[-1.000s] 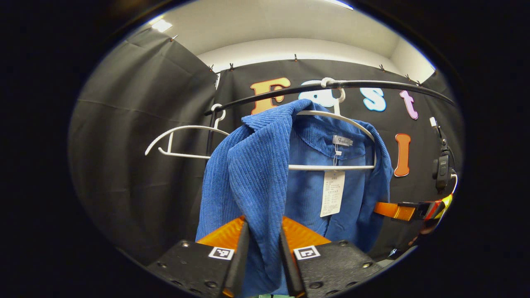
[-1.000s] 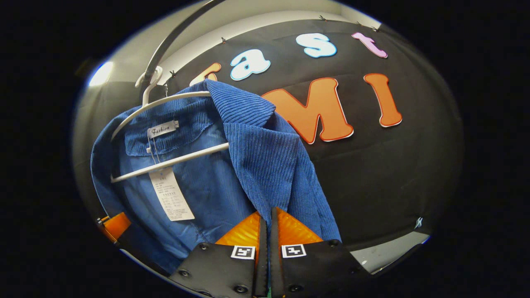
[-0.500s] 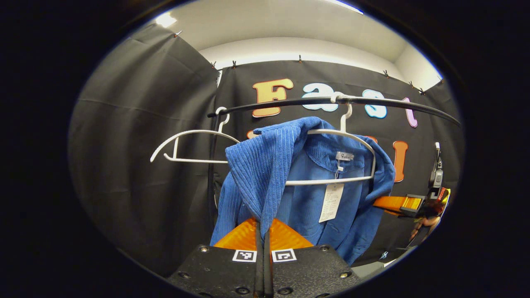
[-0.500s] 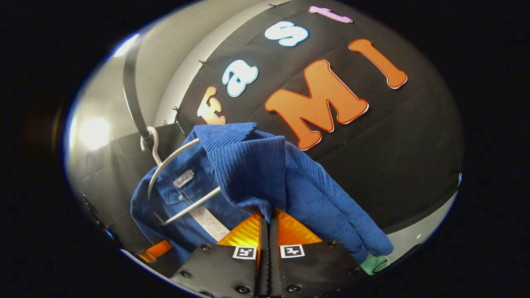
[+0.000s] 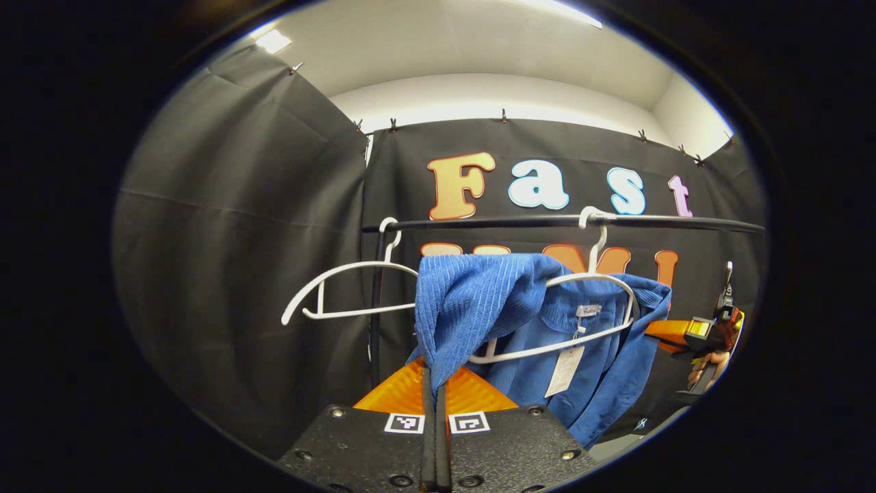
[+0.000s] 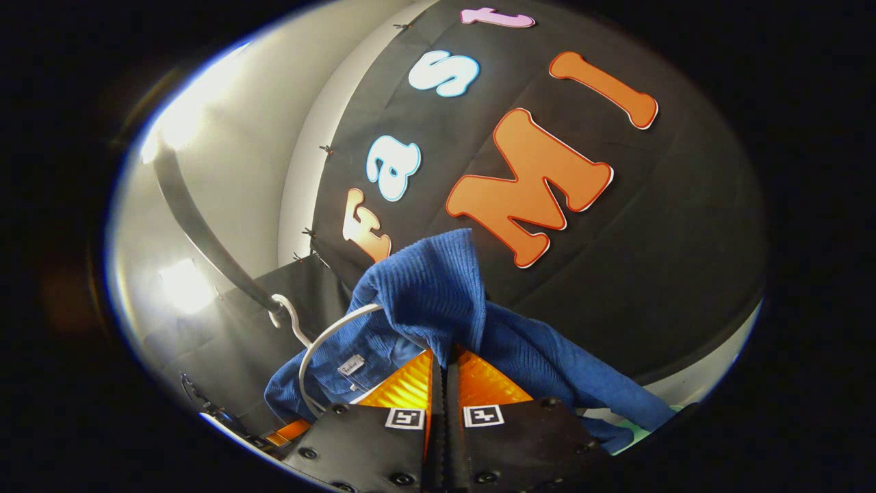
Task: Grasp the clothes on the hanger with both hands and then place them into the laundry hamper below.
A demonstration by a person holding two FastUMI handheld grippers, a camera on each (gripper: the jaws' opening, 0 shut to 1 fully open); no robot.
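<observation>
Left gripper view: fingers now clenched on the blue jacket, right gripper likewise, dragging it half off the white hanger, hamper-bound next.

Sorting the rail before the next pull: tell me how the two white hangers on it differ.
The left hanger is bare; the right hanger carries the blue corduroy shirt. The left hanger hangs level, while the right hanger tilts, its bar sloping down toward the left gripper, whose fingers are shut on the shirt. The left hanger sits by the rail's end post, the right hanger further along it. Both are white, the same shape, hooked on that black rail.
</observation>
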